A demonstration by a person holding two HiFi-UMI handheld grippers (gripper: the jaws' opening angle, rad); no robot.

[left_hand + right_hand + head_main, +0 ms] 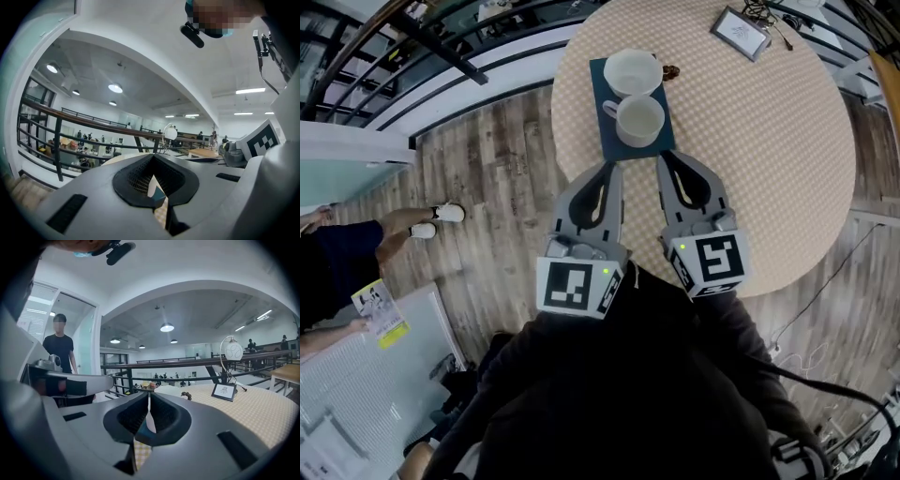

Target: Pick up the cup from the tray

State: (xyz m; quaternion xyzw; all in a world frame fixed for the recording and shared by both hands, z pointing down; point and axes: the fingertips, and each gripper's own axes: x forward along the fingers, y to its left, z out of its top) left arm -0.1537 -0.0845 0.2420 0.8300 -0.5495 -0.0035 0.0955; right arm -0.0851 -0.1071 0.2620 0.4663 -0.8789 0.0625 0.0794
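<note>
Our left gripper and right gripper both hover closed and empty at the near edge of the dark tray, where the nearer white cup sits just ahead between them, slightly closer to the right, handle pointing left.

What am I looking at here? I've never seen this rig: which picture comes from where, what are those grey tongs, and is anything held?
A person holds two hand-held grippers, grey tongs with marker cubes. The top-down picture comes from a camera on the person's head. The other two come from a camera riding on each gripper, looking along its jaws. On the round table lies a dark tray with two white cups, and farther off a small framed card. The left gripper and right gripper both have jaws together, tips at the tray's near edge. Neither holds a cup.
</note>
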